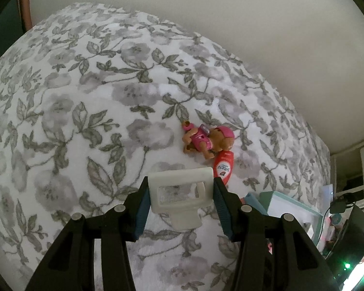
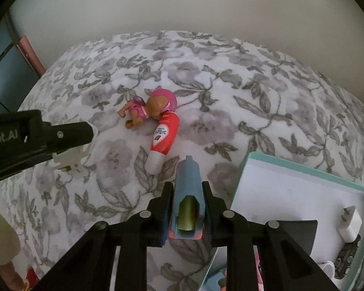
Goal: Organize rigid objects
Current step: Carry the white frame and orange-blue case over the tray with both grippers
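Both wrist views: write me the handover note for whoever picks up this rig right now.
Left gripper: shut on a white plastic frame, lifted off the floral bedspread.
Right gripper: shut on a blue toy piece.
Teal box, to the right, already holds a white plug.
Left to do: place both held items; then the toy dog and the red tube, touching each other on the bedspread.
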Available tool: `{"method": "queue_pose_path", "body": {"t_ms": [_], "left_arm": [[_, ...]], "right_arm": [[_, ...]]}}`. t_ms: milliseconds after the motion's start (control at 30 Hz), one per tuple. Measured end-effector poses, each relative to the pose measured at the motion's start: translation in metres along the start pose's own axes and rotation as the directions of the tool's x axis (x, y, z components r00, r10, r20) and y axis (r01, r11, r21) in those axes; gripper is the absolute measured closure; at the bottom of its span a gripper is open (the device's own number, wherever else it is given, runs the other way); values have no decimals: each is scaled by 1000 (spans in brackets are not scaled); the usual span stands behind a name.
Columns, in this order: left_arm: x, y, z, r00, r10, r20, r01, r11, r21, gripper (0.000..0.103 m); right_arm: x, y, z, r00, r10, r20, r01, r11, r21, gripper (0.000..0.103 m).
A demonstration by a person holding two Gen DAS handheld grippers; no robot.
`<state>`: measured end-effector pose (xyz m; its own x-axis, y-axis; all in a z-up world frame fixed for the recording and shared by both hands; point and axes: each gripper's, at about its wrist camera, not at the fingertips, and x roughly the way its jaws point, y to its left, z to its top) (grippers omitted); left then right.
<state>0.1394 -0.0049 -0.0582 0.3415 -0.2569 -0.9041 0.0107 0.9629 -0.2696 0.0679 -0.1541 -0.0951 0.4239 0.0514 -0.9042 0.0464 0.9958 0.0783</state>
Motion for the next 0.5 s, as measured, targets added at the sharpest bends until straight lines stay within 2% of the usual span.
{"method": "queue_pose_path", "body": {"t_ms": [233,500], "left_arm": [[-25,-19,-6,998,-25,49,23,999,46,52],[-52,-70,-35,993,-90,73,75,981,180,52]], "right_arm": [[-41,-11,1,997,-14,73,12,1000,21,79],[-96,-49,-18,989,-63,133,46,991,124,79]]}}
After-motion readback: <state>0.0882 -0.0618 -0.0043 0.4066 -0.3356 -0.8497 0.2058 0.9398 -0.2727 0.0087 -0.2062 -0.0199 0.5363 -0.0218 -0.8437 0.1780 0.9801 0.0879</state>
